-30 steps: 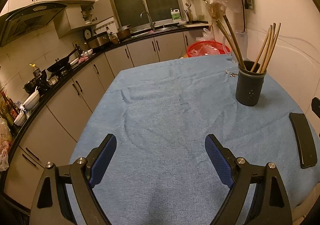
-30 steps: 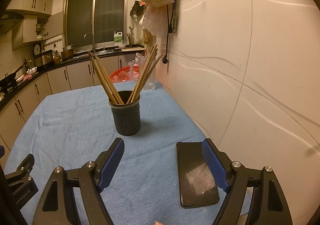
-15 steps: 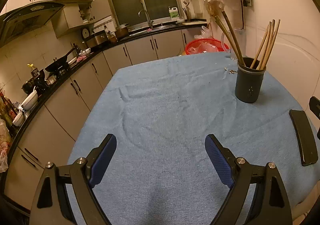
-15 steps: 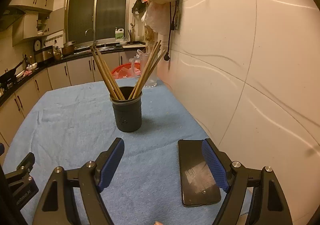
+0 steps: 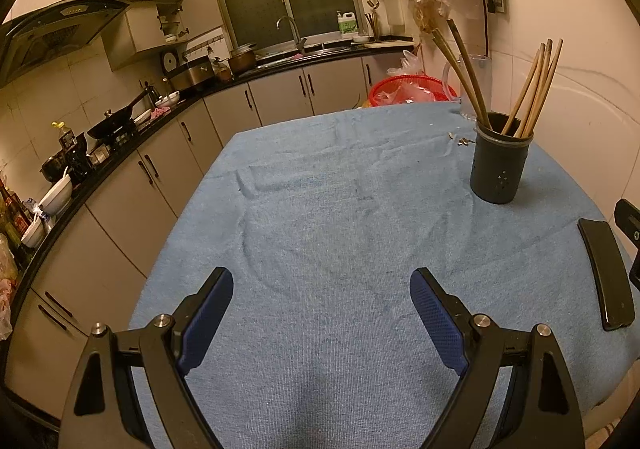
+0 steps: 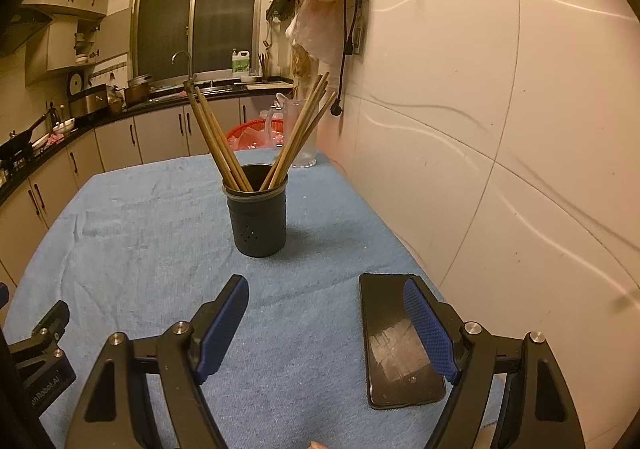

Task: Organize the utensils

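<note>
A dark round utensil holder (image 5: pixel 500 165) stands upright on the blue cloth at the right, and shows in the right wrist view (image 6: pixel 257 221) at centre. Several wooden chopsticks (image 5: pixel 534 89) stand in it, leaning apart in two bunches (image 6: pixel 218 137). My left gripper (image 5: pixel 322 309) is open and empty, low over the cloth, well short and left of the holder. My right gripper (image 6: pixel 326 315) is open and empty, near the table's front edge, short of the holder.
A black phone (image 6: pixel 398 341) lies flat by my right gripper's right finger, also in the left wrist view (image 5: pixel 606 273). A clear jug (image 6: pixel 298 133) stands behind the holder near the wall. A red basket (image 5: pixel 408 89) sits beyond the table. Kitchen counters run along the left.
Both grippers have drawn back slightly from the holder, which looks a little smaller and farther. Both stay open and empty. Nothing on the table moved.
</note>
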A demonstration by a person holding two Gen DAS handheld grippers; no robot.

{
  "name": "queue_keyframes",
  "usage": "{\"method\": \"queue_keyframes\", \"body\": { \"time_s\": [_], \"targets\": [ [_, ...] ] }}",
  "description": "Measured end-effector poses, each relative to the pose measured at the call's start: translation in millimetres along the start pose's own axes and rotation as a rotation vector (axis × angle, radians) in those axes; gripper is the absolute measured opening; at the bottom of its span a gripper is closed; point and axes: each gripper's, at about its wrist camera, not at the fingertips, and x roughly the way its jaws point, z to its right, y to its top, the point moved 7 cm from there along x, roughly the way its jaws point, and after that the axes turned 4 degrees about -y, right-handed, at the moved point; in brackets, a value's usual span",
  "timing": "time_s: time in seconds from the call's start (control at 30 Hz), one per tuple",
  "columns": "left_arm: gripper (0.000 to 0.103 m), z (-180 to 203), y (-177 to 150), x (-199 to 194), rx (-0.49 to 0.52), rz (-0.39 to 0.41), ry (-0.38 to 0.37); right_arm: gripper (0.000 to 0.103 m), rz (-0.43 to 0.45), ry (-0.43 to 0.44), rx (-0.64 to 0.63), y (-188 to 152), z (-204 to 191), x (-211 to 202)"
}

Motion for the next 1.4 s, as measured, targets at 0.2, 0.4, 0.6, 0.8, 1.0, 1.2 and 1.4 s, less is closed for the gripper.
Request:
{"method": "queue_keyframes", "body": {
  "time_s": [0.2,0.4,0.6,0.8,1.0,1.2,1.4],
  "targets": [
    [0.090,1.0,-0.9,-0.2,0.001,-0.002,-0.002,0.082,-0.012,0.003,-0.009,-1.9,-1.7,2.4],
    [0.090,0.2,-1.6,-0.1,-0.003,-0.004,-0.003,0.082,-0.011,0.003,-0.009,-2.0,-2.4,2.6],
    [0.090,0.6,-1.7,0.4,-0.003,-0.004,-0.006,0.082,-0.012,0.004,-0.011,-2.3,-2.7,1.4],
    [0.090,0.3,-2.3,0.8,-0.005,-0.005,-0.007,0.082,-0.016,0.004,-0.012,-2.9,-3.1,1.6],
    [0.090,0.3,-2.0,0.8,-0.003,-0.004,-0.010,0.082,-0.014,0.007,-0.012,-2.9,-3.8,0.7],
    [0.090,0.4,-1.6,0.0,-0.003,-0.002,-0.010,0.082,-0.016,0.008,-0.013,-3.9,-3.9,1.1],
    [0.090,0.3,-1.1,-2.0,-0.003,0.000,-0.010,0.082,-0.015,0.010,-0.012,-4.3,-3.6,-0.4]
  ]
}}
